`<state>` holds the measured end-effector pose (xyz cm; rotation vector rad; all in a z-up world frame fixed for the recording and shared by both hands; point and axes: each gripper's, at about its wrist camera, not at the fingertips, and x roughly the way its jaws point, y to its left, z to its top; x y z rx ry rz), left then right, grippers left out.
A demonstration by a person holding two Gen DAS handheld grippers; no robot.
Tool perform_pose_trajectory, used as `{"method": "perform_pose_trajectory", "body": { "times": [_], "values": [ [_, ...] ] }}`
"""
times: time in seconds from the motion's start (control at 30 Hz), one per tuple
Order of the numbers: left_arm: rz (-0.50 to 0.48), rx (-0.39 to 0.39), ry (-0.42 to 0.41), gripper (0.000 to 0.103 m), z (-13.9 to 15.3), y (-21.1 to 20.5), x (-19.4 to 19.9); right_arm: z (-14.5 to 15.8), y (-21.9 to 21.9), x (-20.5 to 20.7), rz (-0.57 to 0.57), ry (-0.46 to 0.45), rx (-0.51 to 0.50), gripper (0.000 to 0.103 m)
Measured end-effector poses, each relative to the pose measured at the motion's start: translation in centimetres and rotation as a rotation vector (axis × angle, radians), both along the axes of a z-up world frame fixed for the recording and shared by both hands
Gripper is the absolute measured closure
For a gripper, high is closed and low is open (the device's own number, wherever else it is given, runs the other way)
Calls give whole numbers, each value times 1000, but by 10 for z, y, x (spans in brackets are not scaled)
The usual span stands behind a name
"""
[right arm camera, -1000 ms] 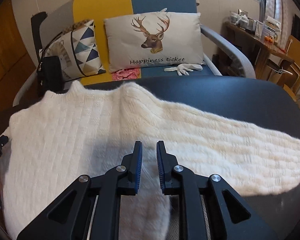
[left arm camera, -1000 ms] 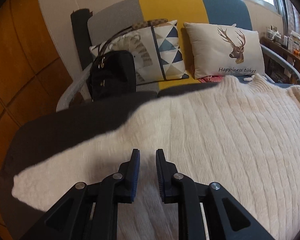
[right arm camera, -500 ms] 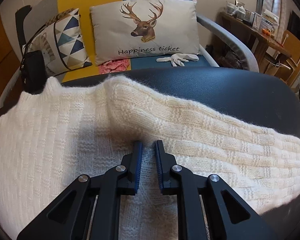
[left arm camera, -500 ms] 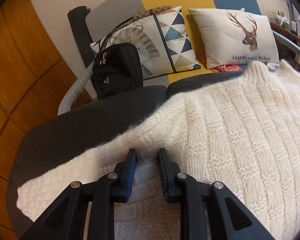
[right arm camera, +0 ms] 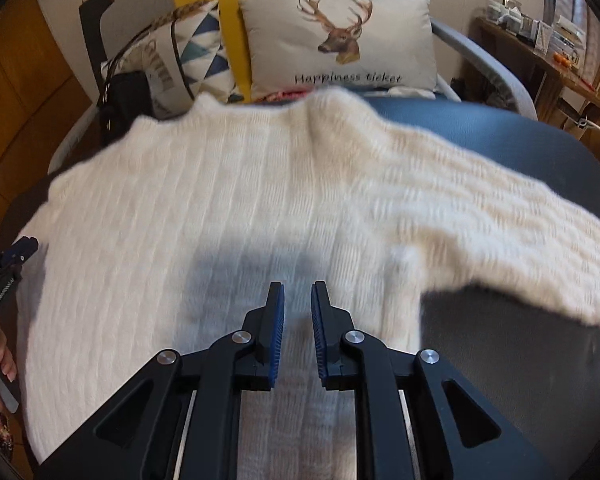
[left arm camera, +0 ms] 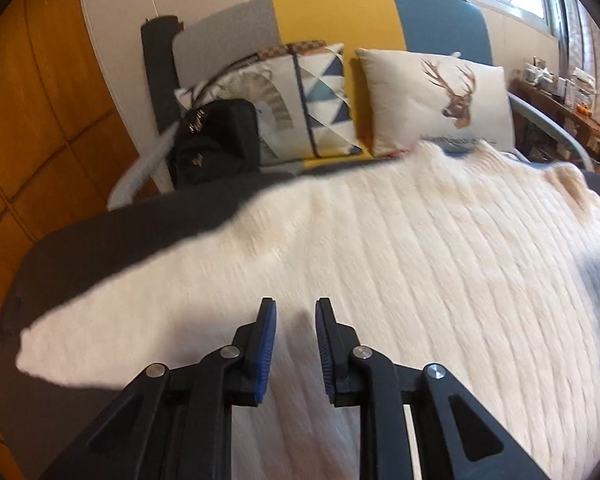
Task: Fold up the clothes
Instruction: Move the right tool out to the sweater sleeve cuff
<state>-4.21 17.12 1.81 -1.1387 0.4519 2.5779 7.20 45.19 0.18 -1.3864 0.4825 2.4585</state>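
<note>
Two narrow gaps show at the tools: the left gripper has its jaws closing and the right gripper stands slightly parted. Both hang over the knit with nothing pinched between the pads.

The cream sweater lies spread flat on the dark table. One sleeve runs out toward 9 o'clock and the other sleeve toward 3 o'clock, with the collar at 12.

It looks soft, thick, limp and stretchy, so I would pinch a sleeve cuff or the hem corners. The sofa sits beyond.
</note>
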Motion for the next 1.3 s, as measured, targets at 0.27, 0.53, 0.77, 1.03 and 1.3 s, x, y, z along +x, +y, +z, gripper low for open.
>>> {"method": "perform_pose_trajectory", "body": {
  "times": [0.27,0.53,0.77,1.03,1.3],
  "values": [
    [19,-16,-31,95,-11,-3,11,-11,0,6,-58,-13,18,90],
    [9,58,-98,92,-5,-19,56,6,-10,54,-50,29,-90,87],
    [-11,18,-32,92,-9,-20,83,-7,-23,81,-26,27,-28,87],
    [-23,-14,-19,93,-7,-19,93,-6,-36,81,-32,13,63,87],
    [-30,103,-76,84,6,-10,91,3,-17,102,-79,63,-74,86]
  ]
}}
